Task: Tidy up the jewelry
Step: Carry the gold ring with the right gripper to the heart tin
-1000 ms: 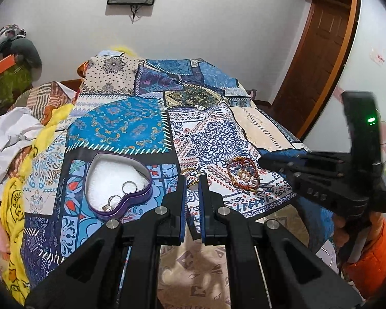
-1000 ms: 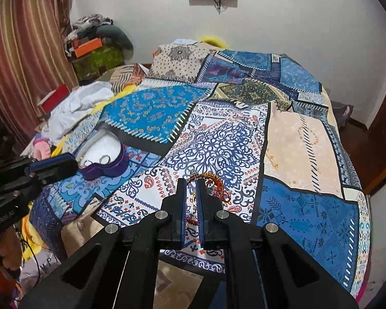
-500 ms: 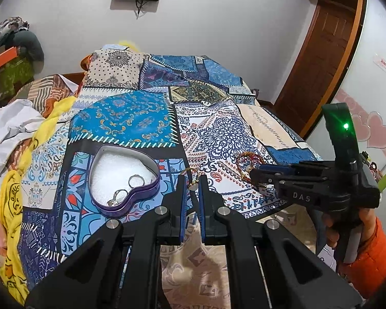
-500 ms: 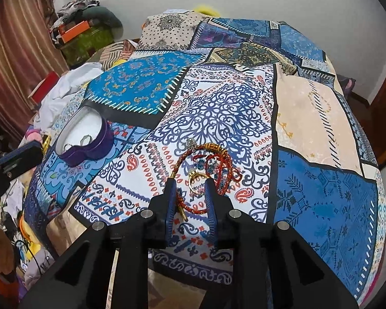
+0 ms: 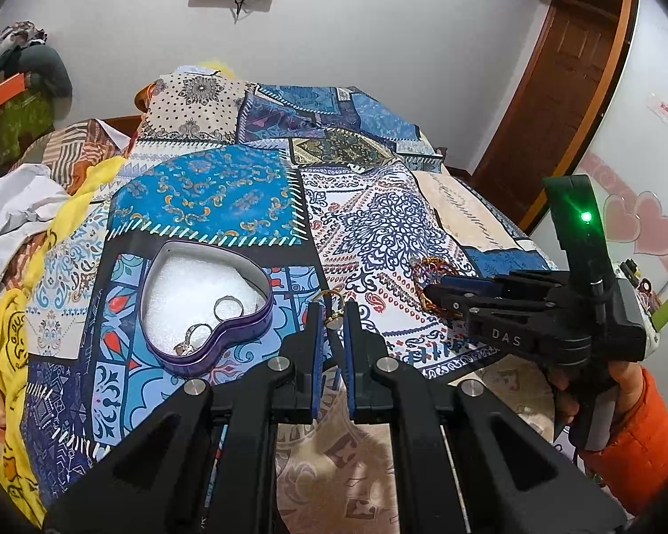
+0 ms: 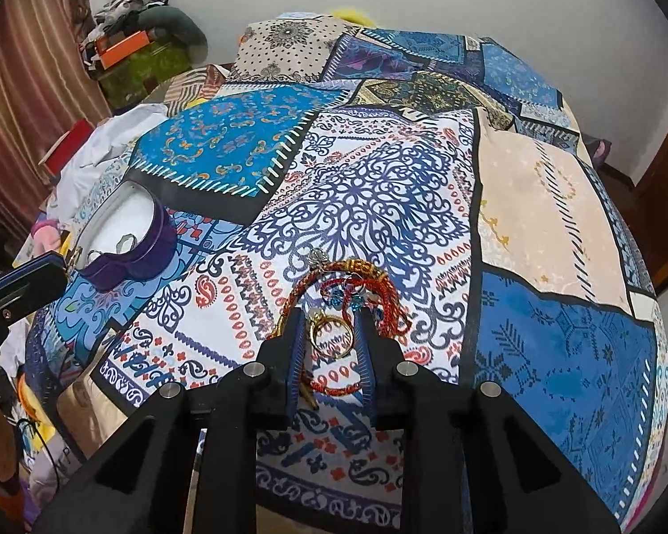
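Observation:
My left gripper [image 5: 332, 321] is shut on a small gold ring [image 5: 329, 297], just right of the purple heart-shaped tin [image 5: 262, 307]. Two silver rings [image 5: 228, 308] lie on the tin's white lining. To the right, my right gripper [image 6: 329, 327] points down into a pile of red and orange braided bracelets [image 6: 356, 273] on the patchwork bedspread. Its jaws stand slightly apart around a second gold ring [image 6: 331, 337] lying flat there, not gripping it. From the right wrist view the left gripper [image 6: 22, 280] sits by the tin [image 6: 156, 240].
The patchwork bedspread [image 6: 556, 333] falls away at the near edge. Loose clothes and a yellow cloth [image 5: 18, 231] are heaped at the left. A wooden door [image 5: 556, 102] stands at the right. A hand in an orange sleeve [image 5: 637, 422] holds the right gripper.
The right gripper has come down onto the bracelet pile and its jaws have parted around the gold ring. The left gripper has barely moved and stays shut.

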{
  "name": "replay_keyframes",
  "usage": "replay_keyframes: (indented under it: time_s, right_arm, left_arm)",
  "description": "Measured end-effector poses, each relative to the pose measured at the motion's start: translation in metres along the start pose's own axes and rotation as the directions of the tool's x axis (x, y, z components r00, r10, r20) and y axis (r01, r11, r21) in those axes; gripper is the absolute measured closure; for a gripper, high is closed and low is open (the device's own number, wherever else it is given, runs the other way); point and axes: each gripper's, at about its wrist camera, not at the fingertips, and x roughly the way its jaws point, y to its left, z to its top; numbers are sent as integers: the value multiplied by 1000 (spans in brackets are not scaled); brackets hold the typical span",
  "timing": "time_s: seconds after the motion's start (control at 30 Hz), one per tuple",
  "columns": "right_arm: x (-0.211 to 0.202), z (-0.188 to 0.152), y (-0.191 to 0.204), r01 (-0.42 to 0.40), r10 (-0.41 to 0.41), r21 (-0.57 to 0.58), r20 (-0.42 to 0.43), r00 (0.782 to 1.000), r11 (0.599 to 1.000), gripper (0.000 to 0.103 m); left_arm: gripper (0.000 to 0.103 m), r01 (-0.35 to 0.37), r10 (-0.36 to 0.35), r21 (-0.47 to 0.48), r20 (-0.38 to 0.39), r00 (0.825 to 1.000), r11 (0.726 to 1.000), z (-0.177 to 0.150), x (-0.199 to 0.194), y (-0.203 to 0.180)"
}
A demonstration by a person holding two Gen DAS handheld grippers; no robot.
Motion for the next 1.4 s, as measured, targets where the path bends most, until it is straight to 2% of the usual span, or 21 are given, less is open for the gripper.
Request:
replay_keyframes:
  time_s: [0.27, 0.3, 0.33, 0.67, 0.9, 1.1, 1.4]
  right_arm:
    - [-6, -2, -1, 2, -2, 15, 19, 1000, 1000, 89]
    - [-7, -2, -1, 0, -1, 16, 22, 1000, 1000, 94]
    - [-11, -2, 0, 1, -2, 17, 25, 1000, 1000, 95]
    - [-42, -1, 4, 11, -12, 10, 99, 995, 1000, 95]
    - [-72, 12, 9, 7, -6, -4, 182, 983, 1000, 95]
    - [-85, 24, 32, -46, 52, -28, 242, 969, 999, 95]
    - [-76, 44, 78, -144, 164, -91, 271, 948, 985, 95]
  left_arm:
    - [96, -3, 3, 12, 9, 1000, 1000, 2, -4, -4]
    - [96, -5, 5, 14, 12, 1000, 1000, 2, -6, -5]
    - [96, -6, 6, 15, 15, 1000, 1000, 3, -7, -5]
    - [96, -17, 16, 22, 43, 999, 1000, 4, -23, -9]
    - [96, -26, 25, 18, 64, 998, 1000, 7, -31, -7]
    - [96, -50, 49, 10, 101, 994, 999, 13, -45, 2]
    - [96, -108, 109, -17, 150, 983, 994, 19, -65, 29]
